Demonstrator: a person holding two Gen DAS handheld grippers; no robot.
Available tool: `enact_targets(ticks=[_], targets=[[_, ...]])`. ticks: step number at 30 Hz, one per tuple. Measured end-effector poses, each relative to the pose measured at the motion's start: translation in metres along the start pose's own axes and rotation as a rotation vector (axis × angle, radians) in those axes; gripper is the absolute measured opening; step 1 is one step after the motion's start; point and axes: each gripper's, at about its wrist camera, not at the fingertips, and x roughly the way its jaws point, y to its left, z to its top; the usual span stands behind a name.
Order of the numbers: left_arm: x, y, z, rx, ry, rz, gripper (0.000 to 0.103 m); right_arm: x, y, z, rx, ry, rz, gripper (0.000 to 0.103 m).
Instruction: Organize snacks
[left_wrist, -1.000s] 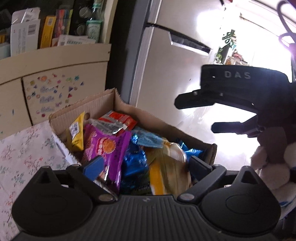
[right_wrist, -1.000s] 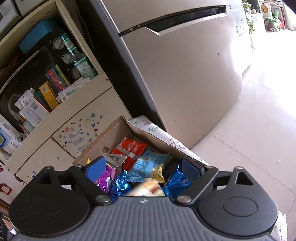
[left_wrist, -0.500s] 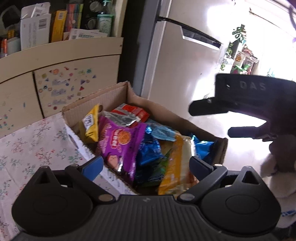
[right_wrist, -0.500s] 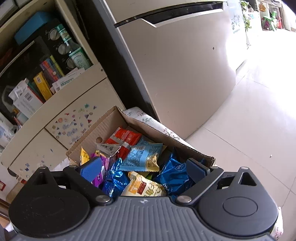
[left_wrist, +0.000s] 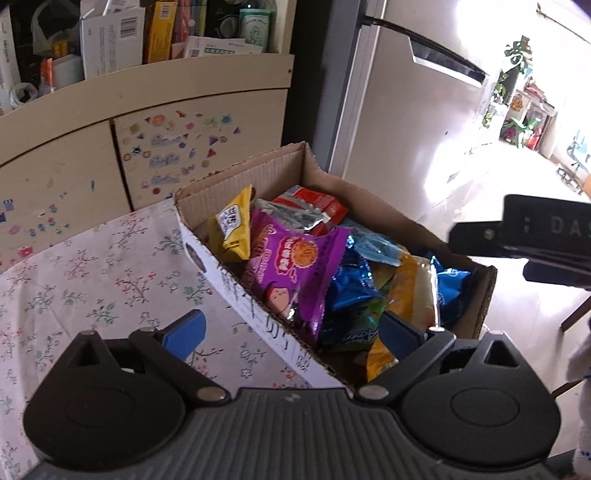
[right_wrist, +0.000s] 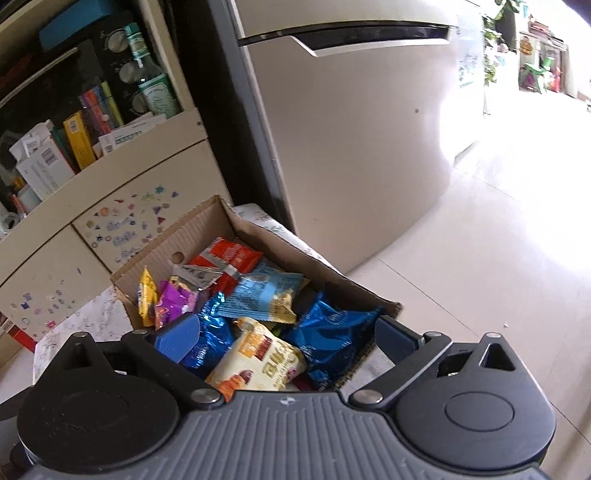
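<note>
**Snack box awaits its first pick as two grippers close in**

Snacks fill a cardboard box (left_wrist: 369, 206) to the brim as two hand-held grippers hang above it, both angled down toward the packets. The left gripper (left_wrist: 291, 332) has its blue-padded fingers spread wide and clamps nothing, one finger over the tablecloth (left_wrist: 92, 266) and the other over the box's near corner. The right gripper (right_wrist: 284, 334) is also spread to its full width with nothing pressed between its pads, and straddles the pile. Seen from the left, the right tool juts in over the far end of the box.

Inside lie a purple packet (left_wrist: 291, 266), a yellow sachet (left_wrist: 232, 225) propped against the left wall, a red packet (right_wrist: 229, 258) at the back, a light blue packet (right_wrist: 262, 295), several dark blue foil packets (right_wrist: 332, 339) and a cream-and-orange bag (right_wrist: 266, 362) nearest the right tool.

By the look of it, sorting has hardly begun: this is the approach before a first pick. The next move probably calls for lowering one tool onto a single top packet, such as the cream-and-orange bag, and closing on its edge without dragging its neighbours along.

The box sits at the corner of a table under a floral cloth. Behind stand a cream cabinet (left_wrist: 147, 122) dotted with stickers, its shelf crowded with boxes and a green bottle (right_wrist: 155, 88), a pale refrigerator (right_wrist: 351, 129) and a bright tiled floor (right_wrist: 498, 258)
</note>
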Motion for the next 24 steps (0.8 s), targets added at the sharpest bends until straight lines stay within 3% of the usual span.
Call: enact_targets(ticks=[5,12,24], targets=[[-0.003,0.002,-0.001,-0.003,0.027,0.037,0.100,-0.013,-0.003,-0.003,0.007,-0.016,-0.043,0.103],[-0.009,0.007,0.002,-0.017,0.029,0.082,0.102,-0.015,0.000,-0.015,-0.021,0.019,-0.177,0.103],[-0.005,0.009,0.007,-0.035,0.046,0.109,0.102,0.000,0.005,-0.025,-0.067,0.086,-0.189,0.103]])
